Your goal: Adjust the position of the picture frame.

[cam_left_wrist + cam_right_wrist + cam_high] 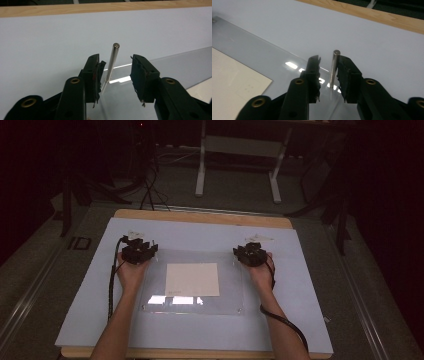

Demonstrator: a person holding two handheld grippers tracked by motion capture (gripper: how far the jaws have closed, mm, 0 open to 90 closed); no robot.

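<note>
- A clear plastic sheet (192, 282) lies flat on the pale blue mat (90, 285), a cream paper (192, 279) under its middle.
- An upright metal pin (111, 64) stands at its far left corner, another pin (334, 68) at its far right.
- The left gripper (115, 75) has its jaws spread around its pin, one pad touching; the right gripper (329, 76) brackets its pin, jaws narrowly apart, not clamped.
- Judging by this, lifting the pins hasn't begun.
- Beyond the wooden table edge (200, 216) lie a dim floor, cables and a white stand (240, 150).

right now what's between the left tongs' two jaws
A thin metal pin stands there, close by one jaw with a gap to the other, rising from the clear acrylic sheet, in the left gripper view.
</note>
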